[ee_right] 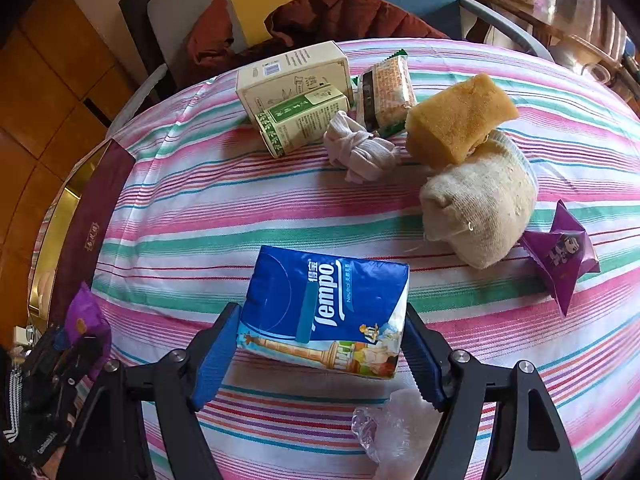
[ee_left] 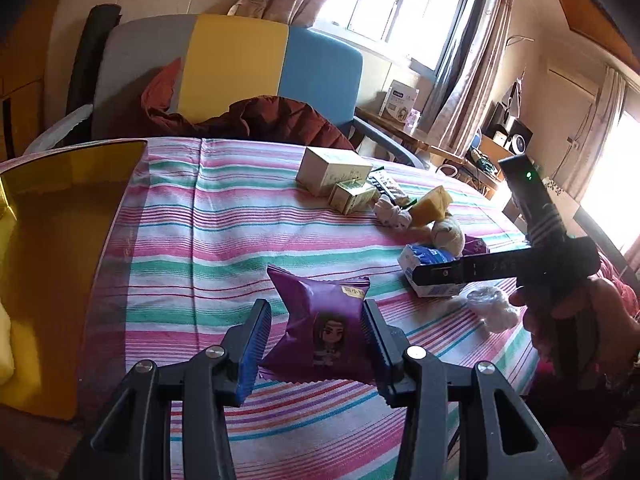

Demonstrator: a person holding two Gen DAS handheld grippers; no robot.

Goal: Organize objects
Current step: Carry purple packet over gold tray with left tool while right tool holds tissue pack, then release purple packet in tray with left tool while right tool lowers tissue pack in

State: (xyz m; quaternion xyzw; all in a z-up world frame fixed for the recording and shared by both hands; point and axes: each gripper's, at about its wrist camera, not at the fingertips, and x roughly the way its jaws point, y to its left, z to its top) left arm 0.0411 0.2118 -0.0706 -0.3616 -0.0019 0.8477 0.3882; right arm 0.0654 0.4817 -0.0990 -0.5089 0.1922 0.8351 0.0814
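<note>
The left gripper [ee_left: 316, 340] is clenched on a purple snack packet [ee_left: 320, 328], lifted over the striped worktop [ee_left: 208, 248] near the gold box [ee_left: 60, 240]. The right gripper [ee_right: 320, 344] is grasping the blue tissue pack [ee_right: 324, 304] lying on the cloth. Next, probably, each goes into that box: carry, then release.

The counter's cloth [ee_right: 280, 208] is white with stripes of pink, green, blue and red. The snack packet [ee_left: 320, 324] is purple and has a cartoon figure printed on it; a second purple packet [ee_right: 560, 256] lies near the right edge. The tissue pack [ee_right: 324, 308] is blue with white letters and a coloured picture below. The sponge [ee_right: 456, 120] is yellow-brown, the sock [ee_right: 480, 208] cream. The two boxes [ee_right: 292, 92] are cream and green. Both claws have blue pads [ee_right: 216, 356] on black fingers.
</note>
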